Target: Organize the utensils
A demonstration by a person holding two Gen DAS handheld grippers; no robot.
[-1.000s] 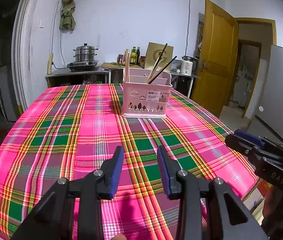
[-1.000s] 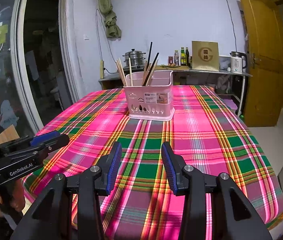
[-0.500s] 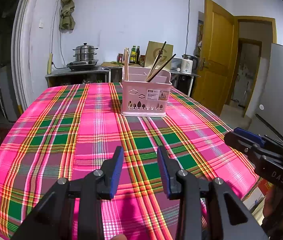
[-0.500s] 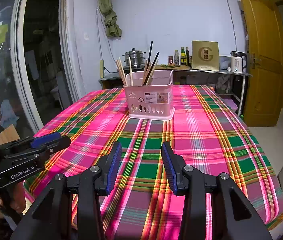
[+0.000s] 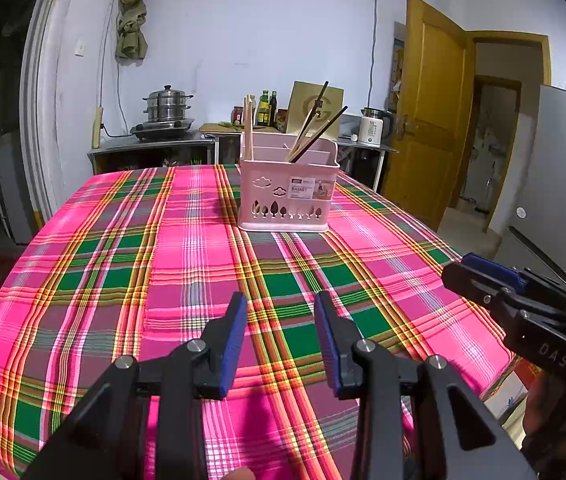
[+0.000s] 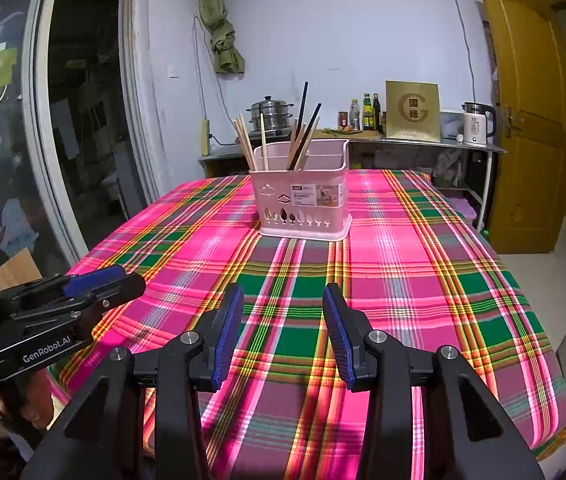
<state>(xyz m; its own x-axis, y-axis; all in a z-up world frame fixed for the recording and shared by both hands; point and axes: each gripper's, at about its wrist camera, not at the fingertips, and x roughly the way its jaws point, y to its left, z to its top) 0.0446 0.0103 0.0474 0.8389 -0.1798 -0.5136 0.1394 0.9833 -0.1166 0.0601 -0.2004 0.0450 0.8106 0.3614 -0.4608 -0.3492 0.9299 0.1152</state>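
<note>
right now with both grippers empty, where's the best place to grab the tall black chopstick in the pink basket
Grip the black chopstick by its upper shaft, well above the pink basket rim, coming from above. It stands nearly upright and rises higher than the wooden chopsticks beside it, so its top is probably the freest part; its lower end is hidden inside the basket.

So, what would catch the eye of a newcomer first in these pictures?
The bright pink and green plaid tablecloth fills most of both views. On it, toward the far end, stands a pink utensil basket with chopsticks sticking up. Near the cameras, both grippers wait with open, empty jaws.
</note>
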